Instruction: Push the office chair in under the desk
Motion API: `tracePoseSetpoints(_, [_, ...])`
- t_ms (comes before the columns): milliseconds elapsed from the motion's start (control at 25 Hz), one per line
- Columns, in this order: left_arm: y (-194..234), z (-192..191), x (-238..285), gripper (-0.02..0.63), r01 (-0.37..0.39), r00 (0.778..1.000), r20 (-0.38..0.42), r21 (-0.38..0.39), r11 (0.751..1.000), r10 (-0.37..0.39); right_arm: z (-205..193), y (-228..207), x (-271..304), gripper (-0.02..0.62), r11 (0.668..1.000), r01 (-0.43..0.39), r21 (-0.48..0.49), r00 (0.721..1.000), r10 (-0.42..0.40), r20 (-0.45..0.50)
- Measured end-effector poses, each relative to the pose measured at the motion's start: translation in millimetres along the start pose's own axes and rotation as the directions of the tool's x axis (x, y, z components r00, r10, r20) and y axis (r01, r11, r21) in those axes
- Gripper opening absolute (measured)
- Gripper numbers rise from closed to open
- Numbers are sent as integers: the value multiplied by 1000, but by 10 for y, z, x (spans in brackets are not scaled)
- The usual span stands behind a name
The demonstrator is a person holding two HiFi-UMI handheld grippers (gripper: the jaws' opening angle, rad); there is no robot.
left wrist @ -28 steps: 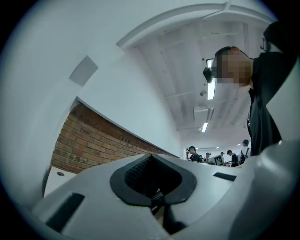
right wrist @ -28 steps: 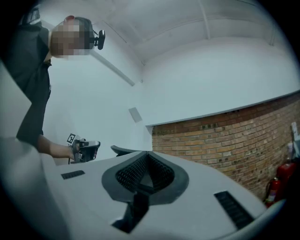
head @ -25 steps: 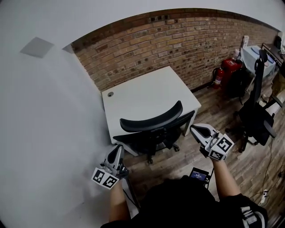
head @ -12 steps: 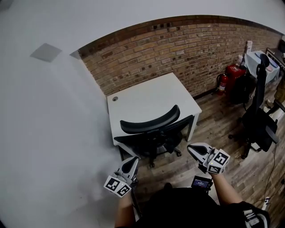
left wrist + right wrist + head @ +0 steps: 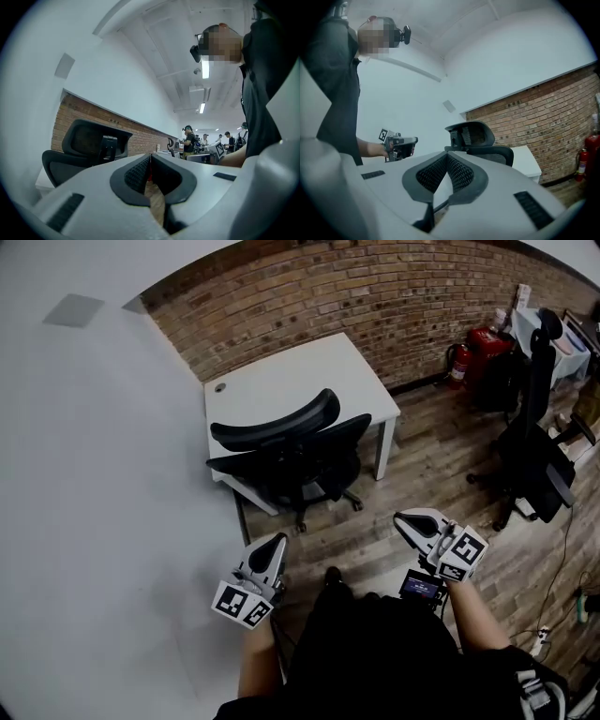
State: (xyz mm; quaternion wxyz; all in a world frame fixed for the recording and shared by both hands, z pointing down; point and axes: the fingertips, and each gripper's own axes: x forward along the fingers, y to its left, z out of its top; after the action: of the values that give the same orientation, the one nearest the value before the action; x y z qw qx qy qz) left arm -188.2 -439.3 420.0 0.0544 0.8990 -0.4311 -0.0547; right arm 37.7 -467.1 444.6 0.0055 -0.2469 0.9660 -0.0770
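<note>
Two tongs appear in the lower part of the head view, both apart from the office chair (image 5: 286, 451). The left tongs (image 5: 275, 542) are pressed together; the left gripper view shows the tips meeting with nothing between them. This unit is held close to the white wall (image 5: 94, 484) and points toward the chair. The right tongs (image 5: 403, 519) are likewise pressed together and empty, as the right gripper view shows, and are held over the wood floor (image 5: 422, 460). The black office chair stands at the near edge of the white table (image 5: 281, 381), with its backrest and curved headrest facing the person and its wheeled base on the floor beside the table's near legs. How far the seat reaches under the tabletop cannot be determined. A strip of floor separates both tongs from the chair. The table sits in the corner formed by the white wall and the brick wall (image 5: 375, 296). A second black chair (image 5: 539, 456) stands well apart at the right, near a red fire extinguisher (image 5: 457, 362) at the foot of the brick wall.
</note>
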Motion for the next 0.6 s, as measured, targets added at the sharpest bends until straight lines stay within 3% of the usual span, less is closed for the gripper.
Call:
tracePoseSetpoints(360, [-695,-322,-431,17,-67,993,-94,1,998,67,-230,351,-425,8,999,-49,-4,999,49,-16])
tracePoseSetpoints(520, [-856,-125,-577,17,-54,998,-15,-88,995,53,-302,491,-524,8,998,-58,-2,998,58,-32])
tracePoseSetpoints(600, [-936,3,-620,17,-25,999,22,-79,997,27,-318,620,-545,6,998,-59,-7,998,59,-37])
